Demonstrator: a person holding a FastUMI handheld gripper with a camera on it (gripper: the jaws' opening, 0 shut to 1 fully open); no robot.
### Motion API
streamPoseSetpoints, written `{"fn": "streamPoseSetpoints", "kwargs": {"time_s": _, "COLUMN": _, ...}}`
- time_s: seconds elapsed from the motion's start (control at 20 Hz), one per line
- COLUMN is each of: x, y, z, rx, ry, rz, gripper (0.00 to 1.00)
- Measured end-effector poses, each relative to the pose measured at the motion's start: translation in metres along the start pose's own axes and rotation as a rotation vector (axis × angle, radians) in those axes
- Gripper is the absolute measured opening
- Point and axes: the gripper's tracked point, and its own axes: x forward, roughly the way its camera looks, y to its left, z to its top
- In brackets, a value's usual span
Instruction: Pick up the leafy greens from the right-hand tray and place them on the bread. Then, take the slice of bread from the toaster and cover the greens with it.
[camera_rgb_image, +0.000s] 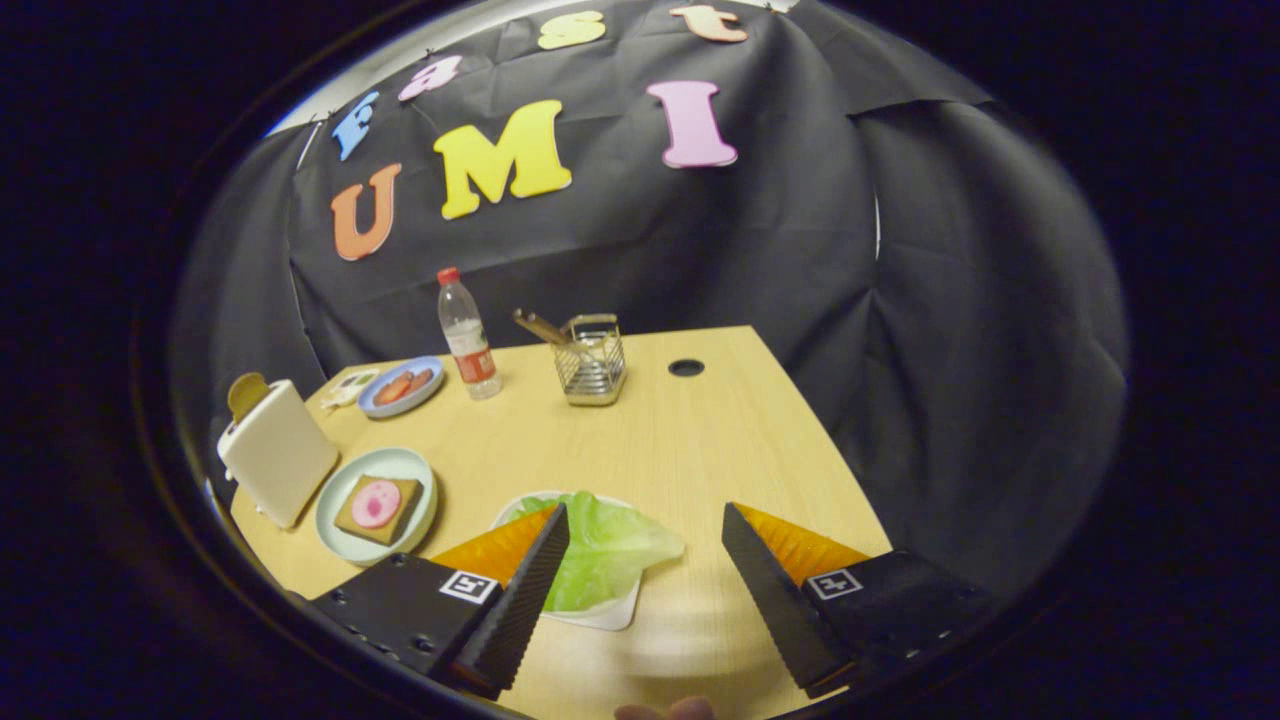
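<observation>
On the far left of the light wooden table (700, 440) we see a cream toaster (280, 465) with a brown slice of bread (246, 393) poking out of its top. Beside it a pale green round plate (345, 485) holds a square brown bread slice (379, 507) with a pink round of ham (376, 503) on top. Behind them sit a blue plate of sausages (401, 386), a clear plastic bottle with a red cap (467, 338) and a wire metal basket (592, 362). Near us, the soft green leafy greens (605, 548) lie in a white tray (612, 616), just by the left finger. Our gripper (645, 535) is wide open and holds nothing
</observation>
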Motion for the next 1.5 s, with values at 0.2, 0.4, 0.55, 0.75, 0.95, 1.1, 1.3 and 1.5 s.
{"fn": "streamPoseSetpoints", "kwargs": {"time_s": 0.2, "x": 0.034, "y": -0.009, "z": -0.027, "rx": -0.033, "ry": 0.065, "rz": -0.016, "gripper": 0.96}}
{"fn": "streamPoseSetpoints", "kwargs": {"time_s": 0.4, "x": 0.052, "y": -0.012, "z": -0.044, "rx": -0.026, "ry": 0.12, "rz": -0.024, "gripper": 0.96}}
{"fn": "streamPoseSetpoints", "kwargs": {"time_s": 0.55, "x": 0.057, "y": -0.008, "z": -0.048, "rx": -0.032, "ry": 0.137, "rz": -0.018, "gripper": 0.87}}
{"fn": "streamPoseSetpoints", "kwargs": {"time_s": 0.75, "x": 0.058, "y": 0.004, "z": -0.046, "rx": -0.058, "ry": 0.143, "rz": 0.002, "gripper": 0.49}}
{"fn": "streamPoseSetpoints", "kwargs": {"time_s": 0.95, "x": 0.056, "y": 0.005, "z": -0.041, "rx": -0.065, "ry": 0.133, "rz": -0.023, "gripper": 0.27}}
{"fn": "streamPoseSetpoints", "kwargs": {"time_s": 1.1, "x": 0.054, "y": 0.004, "z": -0.042, "rx": -0.052, "ry": 0.136, "rz": -0.036, "gripper": 0.06}}
{"fn": "streamPoseSetpoints", "kwargs": {"time_s": 1.3, "x": 0.045, "y": 0.008, "z": -0.03, "rx": -0.031, "ry": 0.105, "rz": -0.018, "gripper": 0.0}}
{"fn": "streamPoseSetpoints", "kwargs": {"time_s": 1.5, "x": 0.043, "y": 0.008, "z": -0.021, "rx": -0.018, "ry": 0.097, "rz": -0.021, "gripper": 0.0}}
